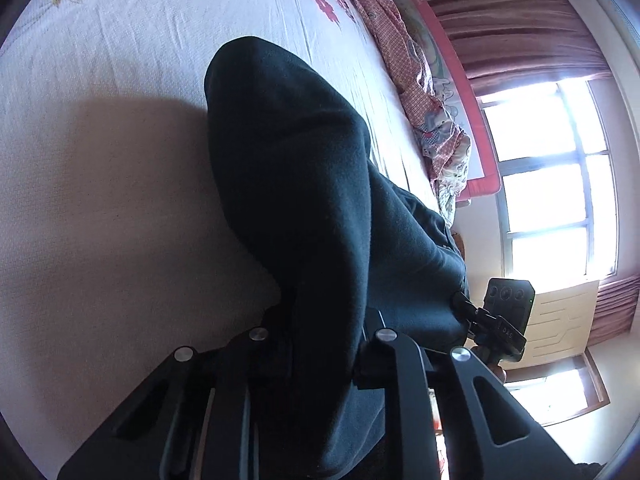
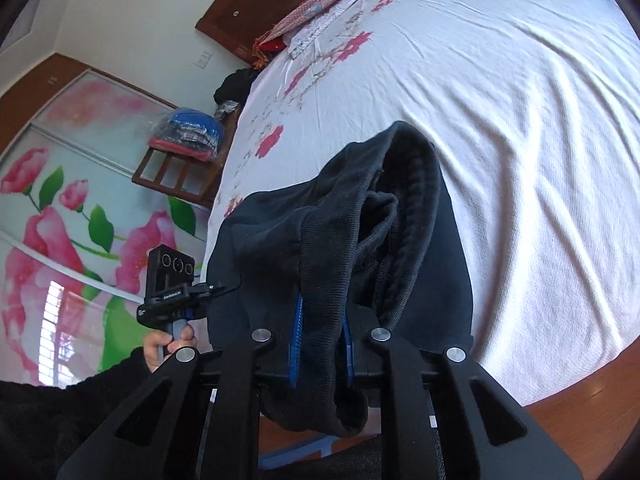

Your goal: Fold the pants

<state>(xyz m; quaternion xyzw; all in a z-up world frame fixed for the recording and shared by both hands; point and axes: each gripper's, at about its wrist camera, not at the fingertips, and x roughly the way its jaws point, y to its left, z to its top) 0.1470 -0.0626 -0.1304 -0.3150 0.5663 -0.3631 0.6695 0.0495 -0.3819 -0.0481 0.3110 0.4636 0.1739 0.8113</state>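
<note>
The dark pants (image 1: 304,184) hang draped over and between both grippers, held above the bed. My left gripper (image 1: 320,356) is shut on a fold of the pants; its fingertips are hidden by cloth. My right gripper (image 2: 320,344) is shut on the ribbed waistband end of the pants (image 2: 340,248), with its blue pads (image 2: 297,332) pressing the cloth from both sides. The right gripper also shows in the left wrist view (image 1: 502,320), and the left gripper in the right wrist view (image 2: 172,288), each at an end of the pants.
The bed has a white sheet with red flowers (image 2: 520,120). A pink patterned quilt (image 1: 420,80) lies bunched along the bed's far side. A window (image 1: 552,176) and curtains are beyond. A wooden chair with bagged clothes (image 2: 188,136) stands by the floral wardrobe door (image 2: 60,200).
</note>
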